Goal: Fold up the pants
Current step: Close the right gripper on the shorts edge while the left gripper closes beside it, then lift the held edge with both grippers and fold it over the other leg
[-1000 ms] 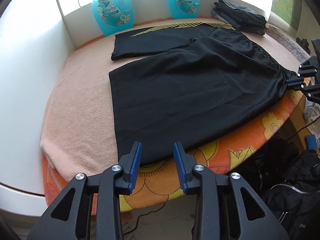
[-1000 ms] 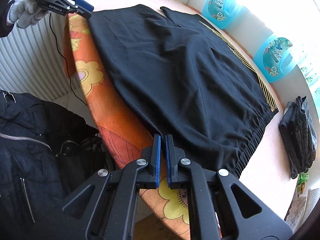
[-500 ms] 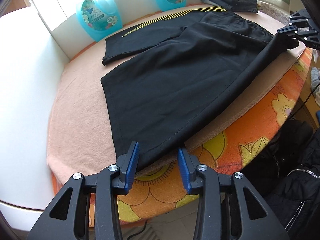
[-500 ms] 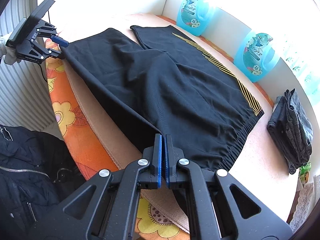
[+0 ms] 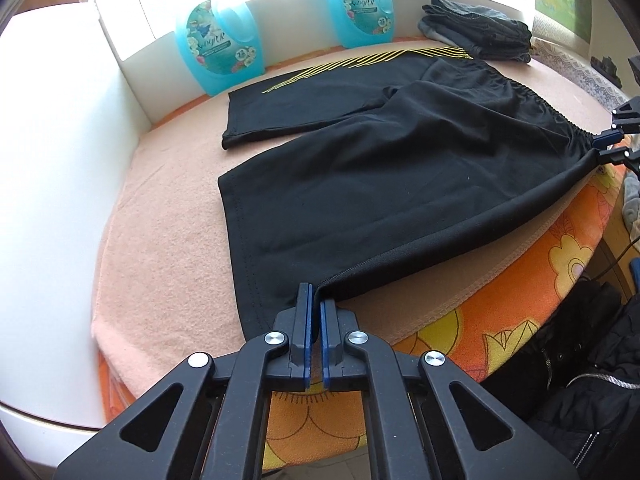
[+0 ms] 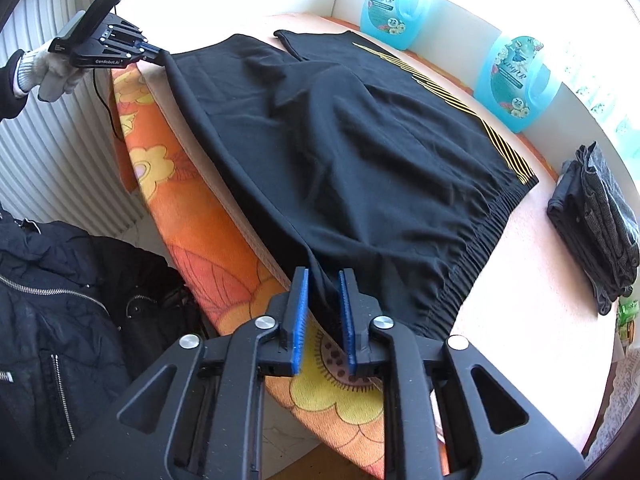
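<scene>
The black pants [image 5: 400, 184] lie across the middle of the peach blanket [image 5: 160, 248], their near edge lifted. The left gripper [image 5: 315, 300] is pinched shut on the hem corner. The right gripper [image 6: 323, 284] stands partly open around the waistband corner; whether its pads touch the cloth is hard to make out. The folded dark clothes [image 6: 596, 216] are at right.

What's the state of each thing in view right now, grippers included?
left gripper: shut on the shorts' near hem corner
right gripper: jaws apart, waistband corner between them
black shorts: spread flat, near edge lifted and taut, not folded
detergent bottles: upright
dark clothes stack: folded
peach blanket: spread under the shorts
</scene>
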`<state>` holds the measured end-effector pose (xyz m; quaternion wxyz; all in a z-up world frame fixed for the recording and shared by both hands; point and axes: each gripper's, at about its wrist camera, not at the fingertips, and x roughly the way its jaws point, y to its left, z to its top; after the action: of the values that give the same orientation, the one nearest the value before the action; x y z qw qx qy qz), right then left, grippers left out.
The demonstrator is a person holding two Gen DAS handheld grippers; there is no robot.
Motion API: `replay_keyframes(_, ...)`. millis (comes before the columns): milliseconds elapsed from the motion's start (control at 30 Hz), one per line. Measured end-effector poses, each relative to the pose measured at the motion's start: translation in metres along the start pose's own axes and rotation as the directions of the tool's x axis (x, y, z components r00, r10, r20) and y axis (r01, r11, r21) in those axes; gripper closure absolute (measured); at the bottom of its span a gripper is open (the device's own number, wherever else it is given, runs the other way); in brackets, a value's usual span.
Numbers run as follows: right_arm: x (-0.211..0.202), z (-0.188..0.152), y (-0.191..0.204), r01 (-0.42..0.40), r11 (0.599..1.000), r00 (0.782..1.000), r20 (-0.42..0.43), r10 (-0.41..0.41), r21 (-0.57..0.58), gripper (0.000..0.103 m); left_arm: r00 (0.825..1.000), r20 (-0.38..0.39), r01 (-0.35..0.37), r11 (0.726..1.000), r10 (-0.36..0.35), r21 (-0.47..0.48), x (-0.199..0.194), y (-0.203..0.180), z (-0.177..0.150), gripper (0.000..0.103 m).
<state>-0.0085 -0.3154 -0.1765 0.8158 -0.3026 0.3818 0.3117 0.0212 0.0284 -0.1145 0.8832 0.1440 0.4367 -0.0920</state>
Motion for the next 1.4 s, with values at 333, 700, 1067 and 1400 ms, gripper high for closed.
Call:
replay_keyframes(333, 0.003, -0.01, -0.007, 0.053, 0.998, 0.998, -0.034, -0.054, -0.046, 0.062, 0.999, 0.046, 0.005, 1.0, -0.004, -0.016, 0.001, 0.001, 0.013, 0.102)
replay_keyframes(700, -0.012, 0.025, -0.027, 0.228, 0.974, 0.972, 0.055, -0.227, -0.006, 0.101, 0.991, 0.131, -0.015, 0.998, 0.024, -0.069, -0.009, 0.018, 0.033, 0.102)
replay_keyframes(1067, 0.004, 0.09, -0.073, 0.369, 0.929, 0.926, 0.088, -0.367, -0.012, 0.102, 0.968, 0.243, -0.038, 0.995, 0.06, -0.093, 0.001, 0.046, 0.101, 0.102)
replay_keyframes(1400, 0.039, 0.131, -0.132, 0.406, 0.913, 0.91, 0.084, -0.407, 0.025, 0.102, 0.954, 0.292, 0.005, 0.966, 0.073, -0.258, 0.043, 0.09, 0.157, 0.102)
